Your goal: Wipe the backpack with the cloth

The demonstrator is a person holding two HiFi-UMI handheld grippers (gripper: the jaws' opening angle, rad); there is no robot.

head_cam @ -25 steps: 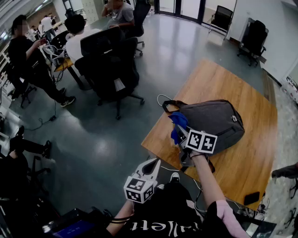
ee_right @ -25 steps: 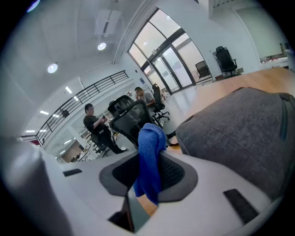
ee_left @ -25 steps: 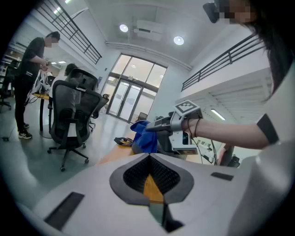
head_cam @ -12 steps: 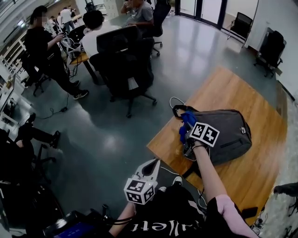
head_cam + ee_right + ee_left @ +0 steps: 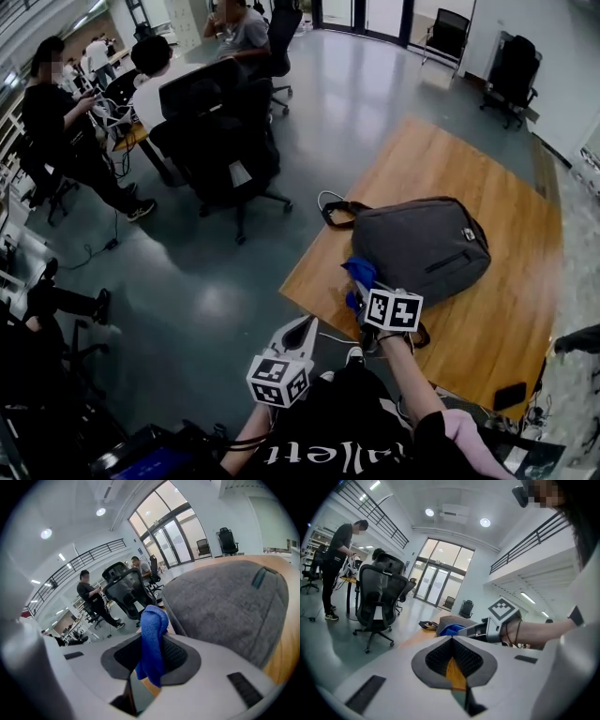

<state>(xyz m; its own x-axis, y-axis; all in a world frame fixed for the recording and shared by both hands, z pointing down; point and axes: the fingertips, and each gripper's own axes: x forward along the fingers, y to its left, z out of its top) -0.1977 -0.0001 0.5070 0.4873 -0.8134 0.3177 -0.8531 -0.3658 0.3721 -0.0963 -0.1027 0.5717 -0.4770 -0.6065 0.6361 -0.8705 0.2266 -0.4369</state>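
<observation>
Wiping cloth [image 5: 359, 273]: is clamped by right gripper [image 5: 154, 644], just beside backpack [image 5: 422, 246], at tabletop's [image 5: 506, 328] left edge.
Left gripper [image 5: 451, 641]: jaws are closed, empty.

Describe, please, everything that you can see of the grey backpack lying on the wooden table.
The backpack is grey, of woven-looking fabric, rounded, and lies flat on the wooden table, near the table's left edge in the head view. From its far-left end dark straps loop out, and a dark slanted zip line crosses its near side. The blue cloth, clamped in the right gripper, sits at its near-left corner; whether they touch cannot be told.
</observation>
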